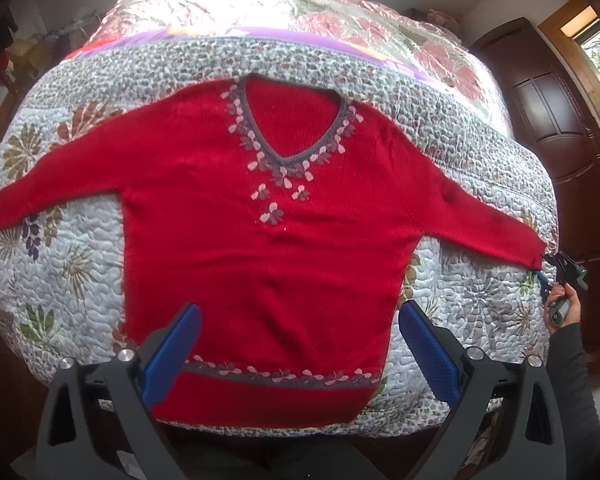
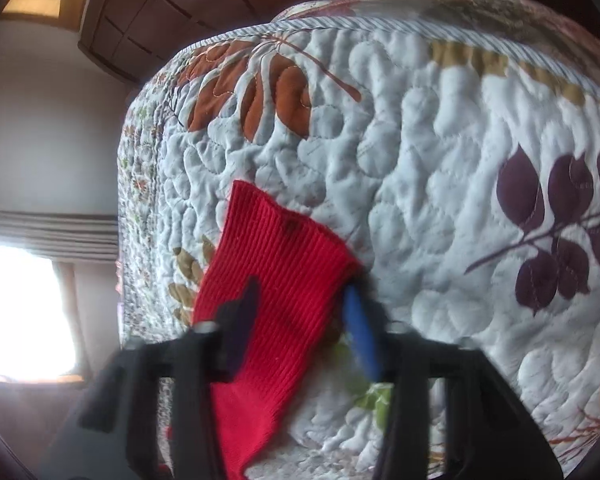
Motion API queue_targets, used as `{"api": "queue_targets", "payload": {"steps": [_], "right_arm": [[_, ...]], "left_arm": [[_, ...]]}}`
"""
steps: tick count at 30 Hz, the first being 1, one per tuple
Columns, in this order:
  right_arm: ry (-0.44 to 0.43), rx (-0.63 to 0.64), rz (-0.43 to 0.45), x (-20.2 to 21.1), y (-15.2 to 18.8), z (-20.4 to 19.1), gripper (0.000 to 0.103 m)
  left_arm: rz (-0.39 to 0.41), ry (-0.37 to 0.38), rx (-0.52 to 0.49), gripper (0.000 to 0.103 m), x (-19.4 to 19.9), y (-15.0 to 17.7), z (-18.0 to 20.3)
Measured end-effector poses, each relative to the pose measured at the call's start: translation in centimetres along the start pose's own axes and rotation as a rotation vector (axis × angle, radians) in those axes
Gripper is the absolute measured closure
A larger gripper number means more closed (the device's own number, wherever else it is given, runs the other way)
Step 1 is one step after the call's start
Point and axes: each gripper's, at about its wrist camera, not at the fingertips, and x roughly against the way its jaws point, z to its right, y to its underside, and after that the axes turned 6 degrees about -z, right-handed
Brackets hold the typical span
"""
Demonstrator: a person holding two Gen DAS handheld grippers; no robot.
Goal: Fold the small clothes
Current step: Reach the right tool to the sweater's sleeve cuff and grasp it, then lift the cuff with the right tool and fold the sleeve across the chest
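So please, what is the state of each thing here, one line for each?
Red sweater: spread flat, face up, unfolded, both sleeves stretched out.
Sleeve cuff: between the fingers of the right tongs.
Left tongs: open, empty, above the sweater hem.
Right tongs: around the cuff; grip unclear.
Quilt: spread under the sweater.

Left wrist view overlooks the whole sweater (image 1: 260, 248); right views its cuff close.

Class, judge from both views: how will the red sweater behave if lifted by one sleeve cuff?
The red sweater is ribbed knit lying limp on the quilt, so it will probably droop. The rest would likely drag. The right gripper straddles the cuff.
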Motion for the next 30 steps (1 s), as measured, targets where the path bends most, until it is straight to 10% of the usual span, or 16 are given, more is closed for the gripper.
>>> {"api": "queue_targets", "payload": {"steps": [1,14,30], "right_arm": [[-0.005,0.004,-0.01,-0.6,0.0,-0.3,0.097],[-0.038,0.314,0.089,4.4,6.1,-11.1,0.098],[-0.085,0.711,0.136,9.4,21.7,-25.7,0.098]], "left_arm": [[-0.007,0.002,0.009,0.004,-0.2,0.2,-0.2],[0.006,0.086,0.111,0.004,0.5,1.6,-5.3],[0.077,0.156,0.163,0.004,2.7,1.2,-14.1]]}}
